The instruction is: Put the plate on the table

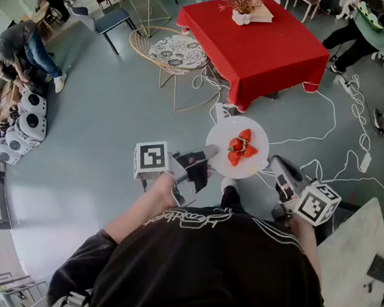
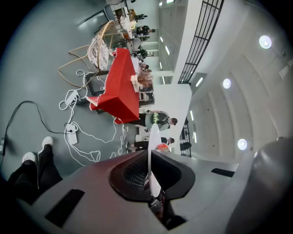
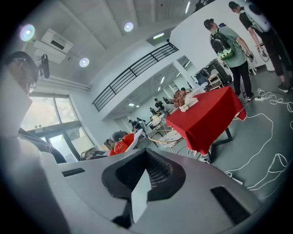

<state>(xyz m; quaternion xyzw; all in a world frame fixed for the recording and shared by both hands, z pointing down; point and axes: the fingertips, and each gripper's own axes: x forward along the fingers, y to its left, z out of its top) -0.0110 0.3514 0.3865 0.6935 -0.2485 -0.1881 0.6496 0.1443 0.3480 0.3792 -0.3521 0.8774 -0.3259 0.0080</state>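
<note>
I hold a round white plate point(image 1: 255, 139) with red strawberries point(image 1: 239, 150) in front of my chest, above the grey floor. My left gripper point(image 1: 209, 153) is shut on the plate's left rim; in the left gripper view the plate point(image 2: 150, 157) shows edge-on between the pads. My right gripper point(image 1: 274, 164) meets the right rim, and a white wedge of plate point(image 3: 140, 194) sits between its closed jaws, with the strawberries point(image 3: 121, 146) off to the left. The table with the red cloth point(image 1: 272, 52) stands ahead, about a step beyond the plate.
A vase of dried flowers and a book point(image 1: 248, 10) sit at the table's far edge. A wicker chair point(image 1: 178, 53) stands left of it. White cables and a power strip point(image 1: 365, 161) lie on the floor to the right. People stand at the far right and left.
</note>
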